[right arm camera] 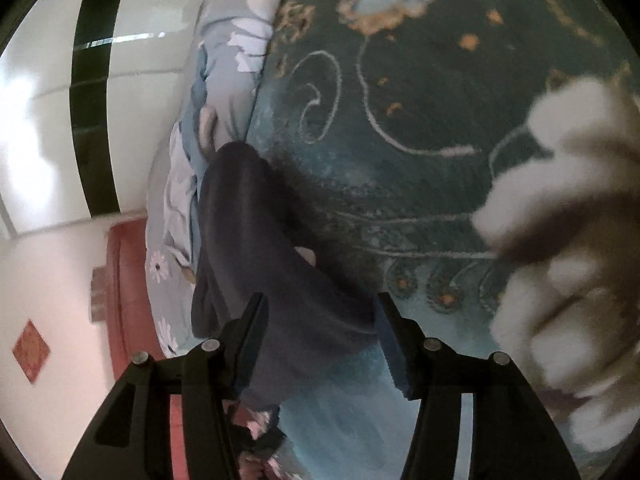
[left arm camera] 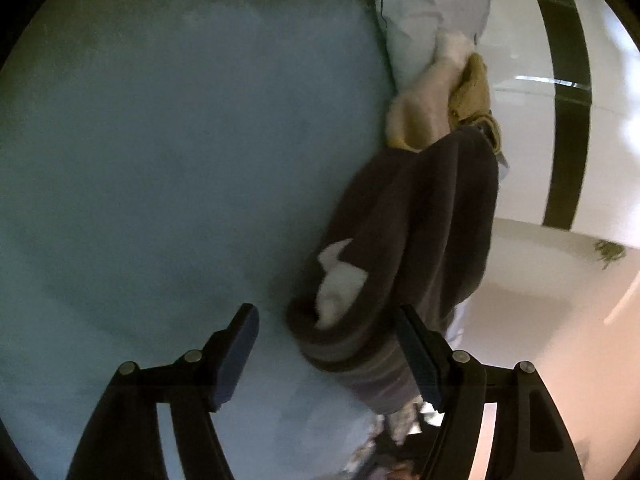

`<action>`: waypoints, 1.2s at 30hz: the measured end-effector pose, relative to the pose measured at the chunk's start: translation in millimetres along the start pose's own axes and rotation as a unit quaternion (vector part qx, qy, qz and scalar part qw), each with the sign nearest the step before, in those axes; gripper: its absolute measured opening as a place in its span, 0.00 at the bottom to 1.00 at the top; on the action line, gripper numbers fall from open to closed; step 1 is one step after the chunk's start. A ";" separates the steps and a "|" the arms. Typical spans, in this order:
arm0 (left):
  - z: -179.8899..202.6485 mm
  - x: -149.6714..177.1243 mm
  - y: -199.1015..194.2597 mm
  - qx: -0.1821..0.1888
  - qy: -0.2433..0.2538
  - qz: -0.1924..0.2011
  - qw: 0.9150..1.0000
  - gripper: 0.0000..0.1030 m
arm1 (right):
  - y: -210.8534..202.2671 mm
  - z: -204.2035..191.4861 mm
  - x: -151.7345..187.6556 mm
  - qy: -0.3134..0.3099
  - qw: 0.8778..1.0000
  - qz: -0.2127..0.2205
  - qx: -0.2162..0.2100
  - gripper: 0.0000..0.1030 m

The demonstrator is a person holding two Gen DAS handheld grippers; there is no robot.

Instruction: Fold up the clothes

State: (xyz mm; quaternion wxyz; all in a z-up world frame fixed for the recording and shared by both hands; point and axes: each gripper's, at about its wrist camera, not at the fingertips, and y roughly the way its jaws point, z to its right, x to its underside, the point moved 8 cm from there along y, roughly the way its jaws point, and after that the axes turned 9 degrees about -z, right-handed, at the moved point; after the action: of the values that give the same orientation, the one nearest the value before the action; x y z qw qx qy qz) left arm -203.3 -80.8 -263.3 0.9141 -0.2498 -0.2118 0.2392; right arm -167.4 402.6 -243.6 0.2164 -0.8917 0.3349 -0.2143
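Note:
In the left wrist view a dark grey garment with a white patch and a striped hem lies along the right edge of a pale blue bed cover. My left gripper is open; the striped hem lies between its fingers close to the right pad, with a clear gap to the left one. In the right wrist view a dark navy garment lies on a teal patterned blanket. My right gripper stands open over its near end, the cloth lying loose between the fingers.
A cream fleece and mustard garment lies beyond the dark one, below a pale pillow. A blurred white fluffy cloth fills the right. A floral sheet hangs over the bed edge above a red frame and white floor.

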 end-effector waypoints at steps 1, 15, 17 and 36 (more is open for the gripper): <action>0.6 -1.0 3.1 0.003 0.000 0.000 1.000 0.75 | -1.4 0.8 1.9 0.005 1.000 0.002 -0.001 0.54; 4.5 -7.3 8.4 -0.027 0.031 0.030 0.999 0.84 | 26.4 10.5 8.5 0.030 0.999 0.015 -0.034 0.55; 6.7 -11.0 13.3 -0.024 0.031 0.034 0.999 0.84 | 30.7 5.2 2.8 0.027 0.999 0.023 -0.029 0.57; 38.8 19.4 -16.0 -0.034 0.047 0.085 0.995 0.33 | -11.9 -45.9 23.1 -0.030 0.998 0.063 -0.007 0.17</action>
State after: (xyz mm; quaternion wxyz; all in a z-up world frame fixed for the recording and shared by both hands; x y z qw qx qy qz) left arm -202.2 -68.7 -218.7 0.8903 -0.3089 -0.1547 0.2965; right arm -169.9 383.6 -194.4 0.2332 -0.8762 0.3856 -0.1711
